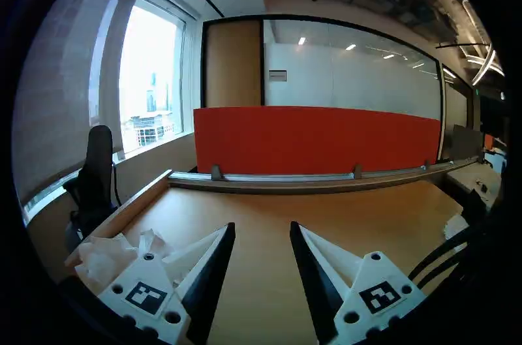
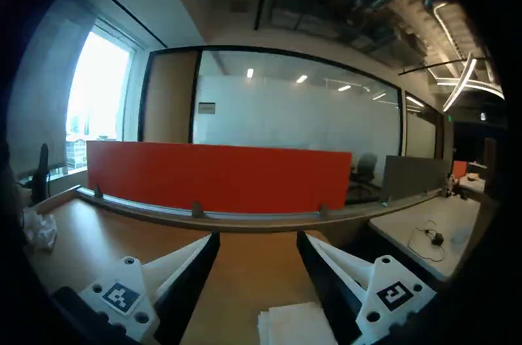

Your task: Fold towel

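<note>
In the left gripper view, the left hand-held gripper (image 1: 261,224) hovers over a light brown wooden worktop (image 1: 274,214). Its white fingers with black inner faces stand wide apart, and nothing is held between them. A crumpled white, papery heap (image 1: 107,257) lies on the worktop beside the left-hand finger. A long red divider panel (image 1: 313,139) runs along the worktop's far edge, and a black office chair (image 1: 94,175) stands under the bright window (image 1: 153,84).

In the right gripper view, the right hand-held gripper (image 2: 258,234) is also spread wide and holds nothing. A flat, folded white towel (image 2: 293,325) lies on the worktop low between its fingers, nearer the right-hand one and untouched by either. The crumpled heap sits well off at the left edge. A pale grey neighbouring desk (image 2: 417,221) carries a dark cable.
</note>
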Tool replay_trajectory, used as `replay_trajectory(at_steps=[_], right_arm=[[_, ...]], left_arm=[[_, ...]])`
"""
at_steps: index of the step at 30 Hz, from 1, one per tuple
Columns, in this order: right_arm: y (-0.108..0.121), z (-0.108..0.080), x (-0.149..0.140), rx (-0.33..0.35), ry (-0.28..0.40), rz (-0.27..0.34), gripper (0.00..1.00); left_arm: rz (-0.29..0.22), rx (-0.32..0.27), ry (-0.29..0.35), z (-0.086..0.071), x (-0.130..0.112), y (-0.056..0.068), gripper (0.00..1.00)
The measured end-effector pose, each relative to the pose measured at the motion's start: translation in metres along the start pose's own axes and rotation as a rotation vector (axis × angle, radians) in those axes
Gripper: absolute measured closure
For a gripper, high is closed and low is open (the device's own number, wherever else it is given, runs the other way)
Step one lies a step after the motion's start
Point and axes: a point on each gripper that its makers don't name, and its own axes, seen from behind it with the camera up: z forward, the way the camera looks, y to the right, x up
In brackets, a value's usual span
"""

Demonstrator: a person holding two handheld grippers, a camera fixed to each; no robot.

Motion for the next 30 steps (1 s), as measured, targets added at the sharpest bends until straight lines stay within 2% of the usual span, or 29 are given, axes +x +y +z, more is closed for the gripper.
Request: replay_trajectory(at_steps=[18,23,30], right_arm=[[-0.099,0.000,0.021,0.102,0.030,0.022,0.09],[-0.117,-0.001,0.027,0.112,0.031,0.030,0.09],[-0.128,-0.002,0.032,0.117,0.036,0.053,0.09]], left_arm=[[-0.011,-0.025,0.072,0.008,0.025,-0.010,0.39],[-0.016,-0.041,0.087,0.009,0.031,-0.011,0.39],[-0.005,-0.066,0.107,0.009,0.036,-0.008,0.39]])
